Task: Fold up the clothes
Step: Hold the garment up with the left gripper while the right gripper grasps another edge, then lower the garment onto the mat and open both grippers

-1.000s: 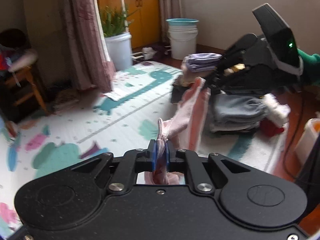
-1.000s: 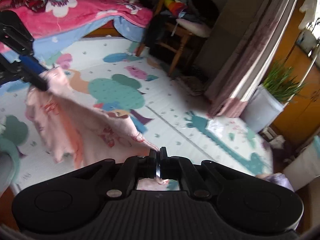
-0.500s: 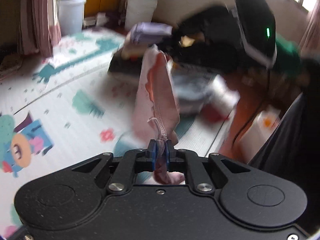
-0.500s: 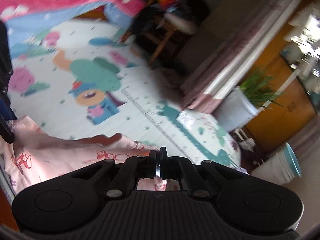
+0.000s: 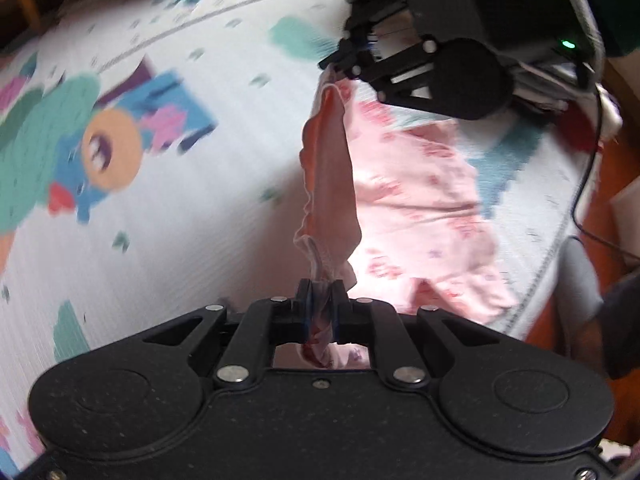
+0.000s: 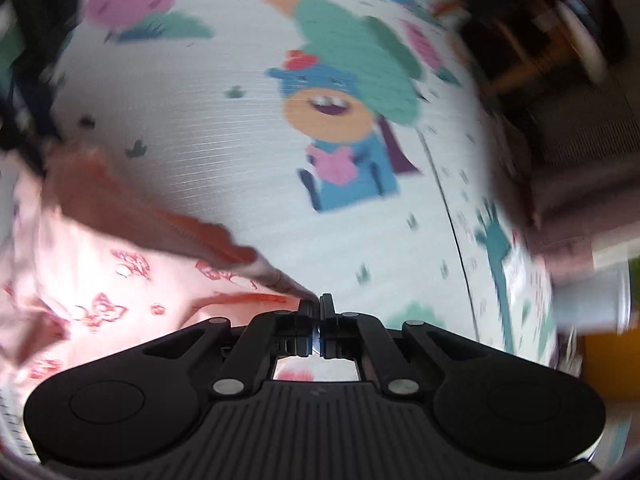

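Note:
A pink garment point(image 5: 404, 184) with small red prints is stretched between both grippers, low over a cartoon play mat point(image 5: 160, 200). My left gripper point(image 5: 321, 286) is shut on a bunched edge of it. Its darker pink hem point(image 5: 328, 184) runs up to my right gripper point(image 5: 344, 66), which pinches the other end at the upper right of the left wrist view. In the right wrist view, the right gripper point(image 6: 317, 300) is shut on a thin corner of the pink garment point(image 6: 104, 280), which spreads to the left. Most of the cloth hangs down onto the mat.
The play mat point(image 6: 248, 160) has a blue cartoon animal point(image 6: 344, 148) printed on it. A black cable point(image 5: 588, 168) and wooden floor point(image 5: 576, 148) lie past the mat's right edge. A wooden chair point(image 6: 532, 52) stands at the far right, blurred. A green sleeve point(image 5: 608, 4) is behind the right gripper.
Both grippers have dropped from mid-air toward the mat and tilted downward, carrying the pink garment. It hung free before and now spreads over the mat. Both grips have stayed shut.

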The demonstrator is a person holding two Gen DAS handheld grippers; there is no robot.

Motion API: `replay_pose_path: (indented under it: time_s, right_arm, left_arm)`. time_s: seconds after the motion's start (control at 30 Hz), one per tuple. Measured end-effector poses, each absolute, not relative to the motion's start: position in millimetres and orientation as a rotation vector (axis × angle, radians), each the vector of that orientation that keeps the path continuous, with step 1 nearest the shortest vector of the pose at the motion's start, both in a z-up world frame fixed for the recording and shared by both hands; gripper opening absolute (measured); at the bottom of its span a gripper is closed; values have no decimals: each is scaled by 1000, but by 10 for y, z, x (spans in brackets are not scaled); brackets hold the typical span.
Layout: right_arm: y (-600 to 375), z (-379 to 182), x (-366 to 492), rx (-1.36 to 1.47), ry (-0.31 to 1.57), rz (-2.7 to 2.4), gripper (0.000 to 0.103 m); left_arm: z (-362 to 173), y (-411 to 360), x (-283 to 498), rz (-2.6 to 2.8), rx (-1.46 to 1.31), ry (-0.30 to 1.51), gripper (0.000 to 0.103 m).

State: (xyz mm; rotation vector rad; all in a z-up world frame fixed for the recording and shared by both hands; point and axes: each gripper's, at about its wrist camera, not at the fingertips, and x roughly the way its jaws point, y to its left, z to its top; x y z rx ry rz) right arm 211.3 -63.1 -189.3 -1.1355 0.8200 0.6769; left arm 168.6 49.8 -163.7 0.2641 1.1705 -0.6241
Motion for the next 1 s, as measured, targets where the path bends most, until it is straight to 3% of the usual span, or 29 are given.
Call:
replay_pose_path:
  time_s: [0.3,0.67,0.83,0.93,1.0]
  right_arm:
    - [29,-2626,2496,-1062,820,762,4]
    - [472,-2857,2855,-965,766,770,6]
    - [508,-2858,2960,-921,781,748,28]
    - [349,-2642,3140,-803,796,730,46]
    - [153,-2457,3268,-740,810,713,52]
  left_arm:
    - [-2174,1035,1924,-507,78,1231,7]
    - [-2484,1659,2101,-268,-98,1246,7]
    - [-2628,1828,2164,-193,-113,1248,7]
    - [-2686,1890,2211,-170,-133,1243,8]
    - [-2678,1946,2222,-163,-149,1236,10]
